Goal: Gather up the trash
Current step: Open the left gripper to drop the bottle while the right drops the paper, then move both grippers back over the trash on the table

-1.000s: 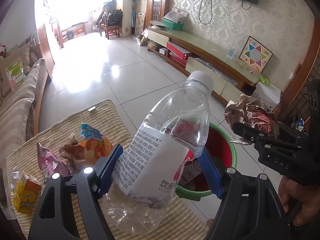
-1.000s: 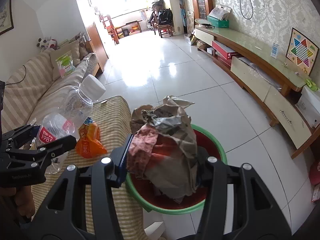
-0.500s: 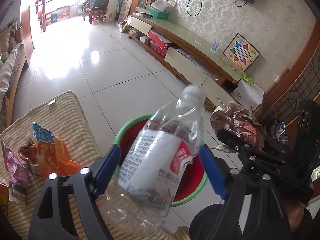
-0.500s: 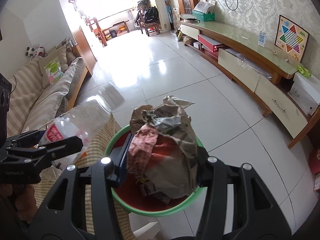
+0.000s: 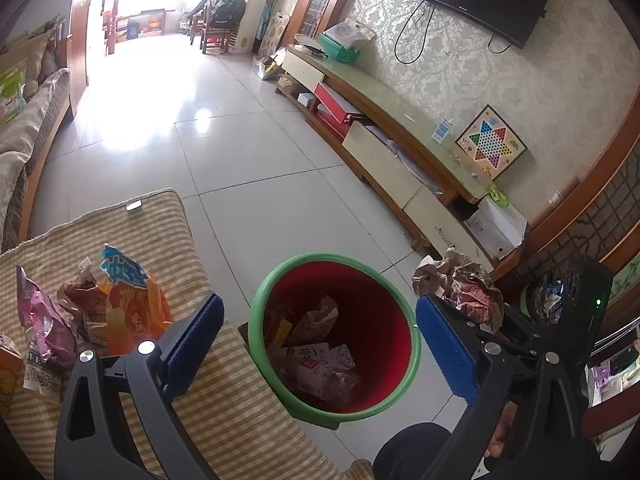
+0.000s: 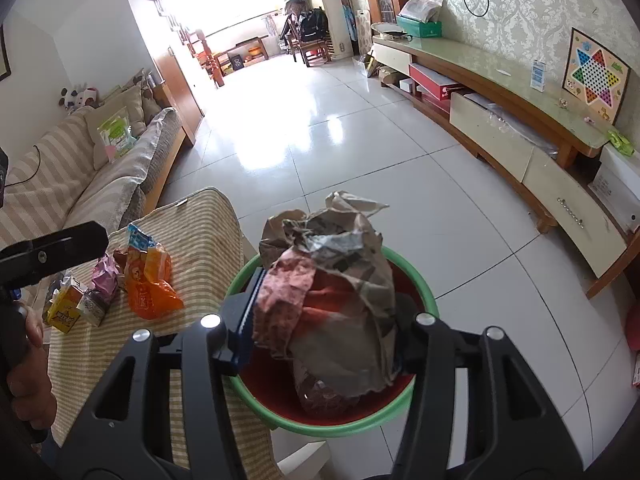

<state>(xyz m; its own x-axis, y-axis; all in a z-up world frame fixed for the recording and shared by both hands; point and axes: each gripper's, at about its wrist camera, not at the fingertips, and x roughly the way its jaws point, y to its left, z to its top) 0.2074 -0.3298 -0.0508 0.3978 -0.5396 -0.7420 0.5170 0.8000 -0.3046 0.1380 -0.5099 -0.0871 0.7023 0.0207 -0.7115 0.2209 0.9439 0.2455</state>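
Observation:
A red bin with a green rim [image 5: 256, 308] stands on the floor beside the striped table [image 5: 152, 232] and holds several pieces of trash, the plastic bottle [image 5: 336, 380] among them. My left gripper [image 5: 320, 340] is open and empty above the bin. My right gripper [image 6: 324, 320] is shut on a crumpled brown paper wad [image 6: 340, 280] and holds it over the bin [image 6: 416, 276]; the wad also shows in the left wrist view [image 5: 456, 288]. An orange snack bag [image 5: 132, 304], a pink wrapper [image 5: 40, 320] and a yellow juice carton [image 6: 64, 308] lie on the table.
A sofa [image 6: 80, 176] runs along the left. A long low TV cabinet [image 5: 400, 152] with a checkers board [image 5: 490, 142] lines the right wall. Tiled floor [image 5: 248, 144] stretches ahead beyond the bin.
My left gripper moved over the bin, opened and let go of the plastic bottle, which now lies in the bin. My right gripper still holds the paper wad.

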